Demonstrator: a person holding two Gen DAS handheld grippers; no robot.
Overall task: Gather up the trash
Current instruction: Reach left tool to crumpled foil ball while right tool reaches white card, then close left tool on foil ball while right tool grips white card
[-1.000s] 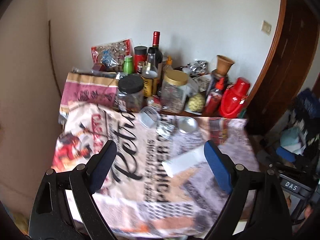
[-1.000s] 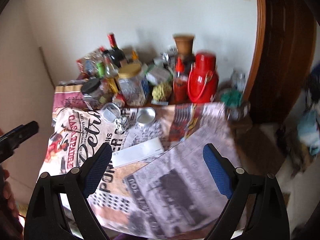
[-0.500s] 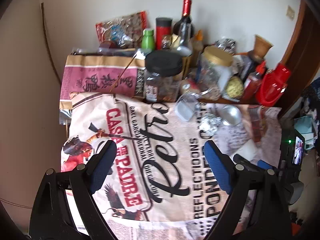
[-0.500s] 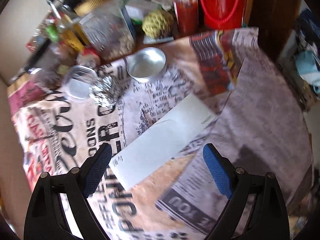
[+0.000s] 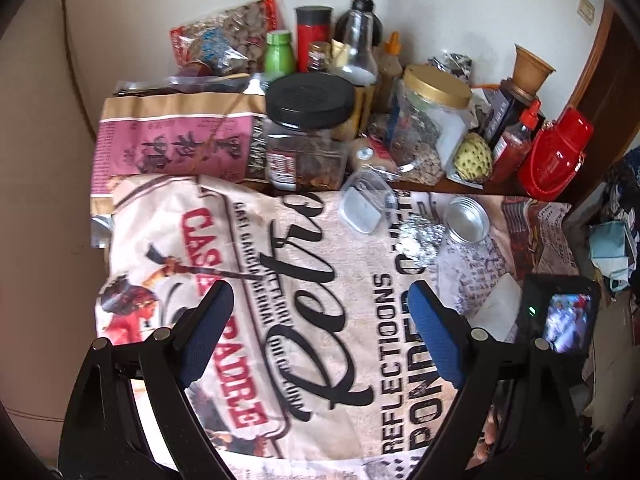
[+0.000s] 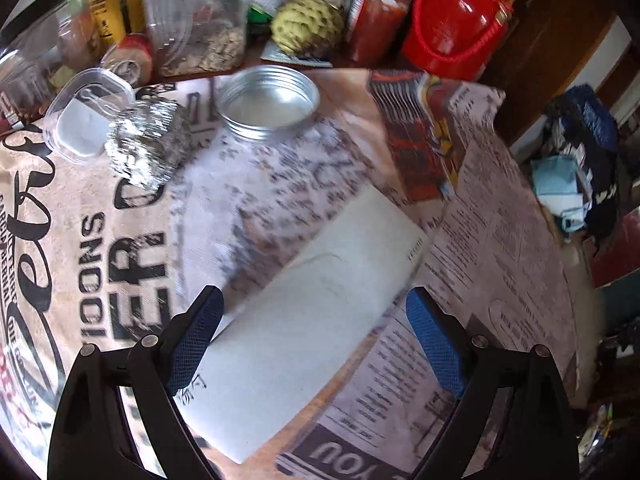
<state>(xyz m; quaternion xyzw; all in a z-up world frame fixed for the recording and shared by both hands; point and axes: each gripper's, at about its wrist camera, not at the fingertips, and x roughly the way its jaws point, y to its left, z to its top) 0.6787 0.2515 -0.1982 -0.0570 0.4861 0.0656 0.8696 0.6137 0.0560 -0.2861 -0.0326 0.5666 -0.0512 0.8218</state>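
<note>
Here the right gripper (image 6: 314,336) hangs low over the white paper (image 6: 316,308), jaws spread wide and empty, the sheet lying flat on the printed cloth (image 6: 120,256) between and just beyond the pads. The left gripper (image 5: 320,336) hovers over the cloth's big lettering, likewise spread and holding nothing. Farther on lie the foil ball (image 6: 146,148), the clear tub (image 6: 86,120) touching it, and the metal lid (image 6: 270,102), all near the cloth's far edge; these look like the trash. Behind them stand jars, bottles, a green fruit (image 6: 306,28) and a red flask (image 6: 456,20), packed close. A flat sheet gives the pads no edge, so I judge they may slide over it or pinch the loose cloth and drag it, tipping the lid or ball toward the jars. A reach for the foil could also knock the tub. No bin shows in either view. The paper's near end is hidden under the right gripper, its faint marks are unreadable, and motion blur smears the cloth's print.
</note>
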